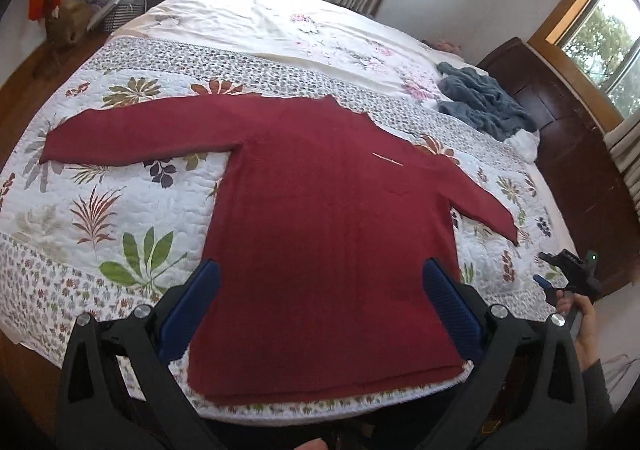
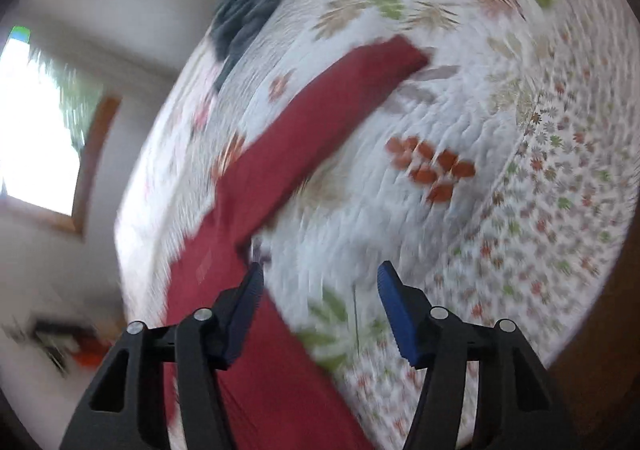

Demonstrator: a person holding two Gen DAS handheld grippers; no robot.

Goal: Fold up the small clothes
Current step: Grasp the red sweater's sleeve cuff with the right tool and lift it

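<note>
A dark red long-sleeved sweater [image 1: 320, 218] lies flat on the bed, both sleeves spread out and its hem toward me. My left gripper [image 1: 320, 270] hovers open above the lower body of the sweater, blue pads wide apart with nothing between them. In the left wrist view my right gripper [image 1: 560, 270] is held by a hand at the bed's right edge, just beyond the right sleeve cuff [image 1: 508, 226]. The blurred right wrist view shows my right gripper [image 2: 320, 282] open over the quilt beside the red sleeve [image 2: 320, 122], holding nothing.
The bed carries a white quilt [image 1: 120, 210] with leaf and flower prints. A crumpled blue-grey garment [image 1: 484, 106] lies at the far right of the bed. A dark wooden headboard [image 1: 560, 138] and a window [image 1: 608, 46] stand to the right. Wooden floor shows at the left.
</note>
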